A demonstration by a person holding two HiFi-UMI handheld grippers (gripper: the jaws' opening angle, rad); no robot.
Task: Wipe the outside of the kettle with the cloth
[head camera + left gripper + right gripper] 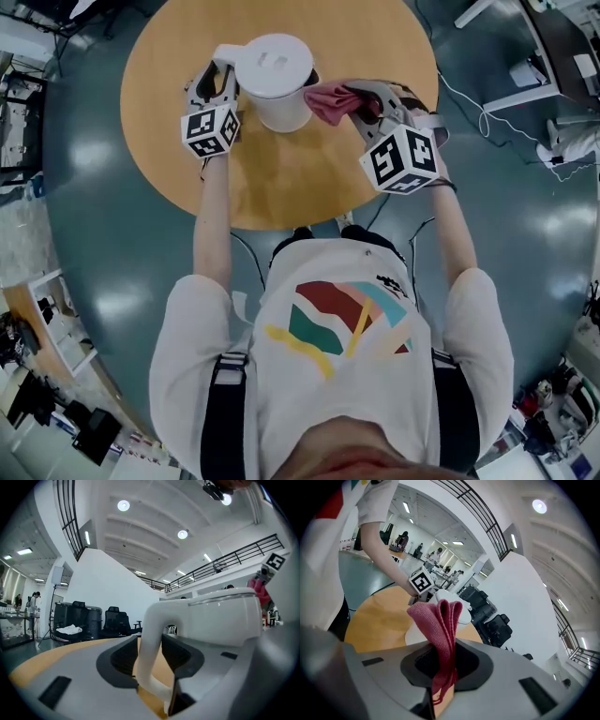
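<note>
A white kettle [277, 79] stands toward the far side of the round wooden table [281, 187]. My left gripper [221, 79] is at the kettle's left side. In the left gripper view the white kettle handle [149, 648] runs between the jaws, and my left gripper [152, 658] is shut on it. My right gripper [362, 101] is at the kettle's right side, shut on a folded pink cloth [329, 101] whose free end lies against the kettle wall. In the right gripper view the cloth [440, 623] stands up out of the jaws in front of the kettle [418, 631].
The table's near edge [281, 225] is close to the person's body. Cables [459, 94] trail over the blue-grey floor to the right. White desk legs [525, 94] stand at the far right. Black office chairs [115, 620] and cases are beyond the table.
</note>
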